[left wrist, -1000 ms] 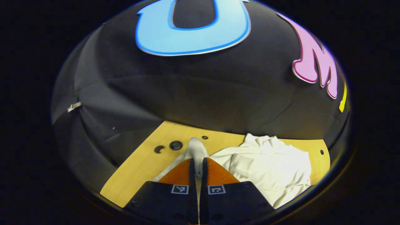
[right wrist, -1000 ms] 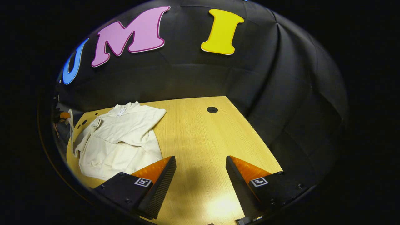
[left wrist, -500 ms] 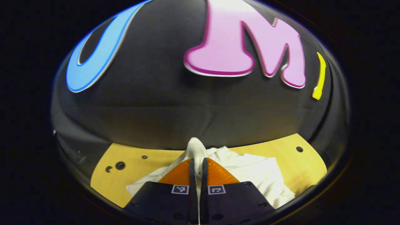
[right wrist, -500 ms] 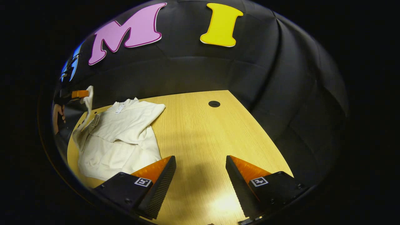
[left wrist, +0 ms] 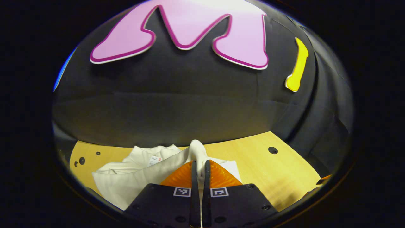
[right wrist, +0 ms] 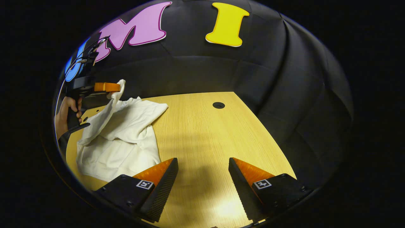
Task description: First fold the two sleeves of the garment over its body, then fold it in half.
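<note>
Sleeve (left wrist: pixel 164 169) now higher, over garment (right wrist: pixel 123 139)

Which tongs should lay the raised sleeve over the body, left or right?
Left. The left tongs are shut on the sleeve, lifted above the garment. The right tongs hang open over bare table.

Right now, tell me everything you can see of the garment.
The garment is cream, soft knit-looking cloth with a small tag near the collar. Its body lies rumpled on the wooden table, at the left in the right gripper view. One sleeve is lifted off the table, its end pinched in the left gripper. The other sleeve lies folded across the body.
</note>
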A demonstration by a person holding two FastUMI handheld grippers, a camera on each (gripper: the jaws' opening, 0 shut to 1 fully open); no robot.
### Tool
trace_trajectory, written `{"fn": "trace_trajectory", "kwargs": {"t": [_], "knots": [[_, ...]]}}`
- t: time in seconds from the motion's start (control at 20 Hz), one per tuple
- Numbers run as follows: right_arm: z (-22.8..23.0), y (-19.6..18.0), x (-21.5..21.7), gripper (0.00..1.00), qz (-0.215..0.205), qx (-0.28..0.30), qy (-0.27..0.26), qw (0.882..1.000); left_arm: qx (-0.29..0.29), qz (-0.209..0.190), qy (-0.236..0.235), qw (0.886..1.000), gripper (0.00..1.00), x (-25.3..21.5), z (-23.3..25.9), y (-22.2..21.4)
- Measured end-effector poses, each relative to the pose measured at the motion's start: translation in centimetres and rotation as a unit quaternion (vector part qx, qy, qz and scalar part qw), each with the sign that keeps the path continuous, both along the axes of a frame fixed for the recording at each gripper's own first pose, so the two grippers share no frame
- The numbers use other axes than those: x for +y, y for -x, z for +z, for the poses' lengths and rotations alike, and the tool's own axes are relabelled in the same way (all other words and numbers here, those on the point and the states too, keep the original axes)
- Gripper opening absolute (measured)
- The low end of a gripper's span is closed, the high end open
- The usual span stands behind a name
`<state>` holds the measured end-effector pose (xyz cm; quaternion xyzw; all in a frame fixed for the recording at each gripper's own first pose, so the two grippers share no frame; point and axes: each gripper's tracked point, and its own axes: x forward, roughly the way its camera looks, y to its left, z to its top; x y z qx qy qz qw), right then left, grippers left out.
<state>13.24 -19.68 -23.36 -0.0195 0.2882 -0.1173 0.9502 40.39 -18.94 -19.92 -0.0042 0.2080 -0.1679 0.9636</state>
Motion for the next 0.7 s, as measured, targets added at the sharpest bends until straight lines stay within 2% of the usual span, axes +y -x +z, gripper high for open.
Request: {"fn": "trace_trajectory", "kwargs": {"t": [0.15,0.2,0.25,0.35,0.45,0.55,0.6,0.7], "knots": [[-0.4,0.3,0.1,0.98,-0.001,0.003,-0.003,1.0,0.005,-0.01,0.01,1.0,0.13,-1.9,-0.7,0.4],[-0.5,0.4,0.1,0.98,-0.001,0.003,-0.005,1.0,0.004,-0.011,0.008,1.0,0.18,-2.3,-0.9,0.5],[-0.7,0.5,0.3,0.98,-0.001,0.004,-0.007,1.0,0.003,-0.017,0.011,1.0,0.17,-2.6,-0.6,0.7],[-0.9,0.7,0.7,0.98,-0.001,0.005,-0.011,1.0,-0.011,-0.028,0.02,0.999,0.29,-3.0,0.5,1.3],[-1.0,0.7,1.3,0.98,0.002,0.005,-0.016,1.0,-0.029,-0.036,0.007,0.999,0.67,-2.3,1.5,2.1],[-1.3,0.6,2.1,0.98,0.009,0.008,-0.02,1.0,-0.038,-0.027,-0.024,0.999,0.85,-0.1,1.8,3.1],[-1.5,0.7,2.7,0.98,0.014,0.01,-0.023,1.0,-0.04,-0.02,-0.032,0.999,0.98,1.2,1.9,3.9],[-1.8,0.6,3.7,0.98,0.024,0.014,-0.03,0.999,-0.035,-0.002,-0.034,0.999,0.98,4.1,1.6,5.9]]}}
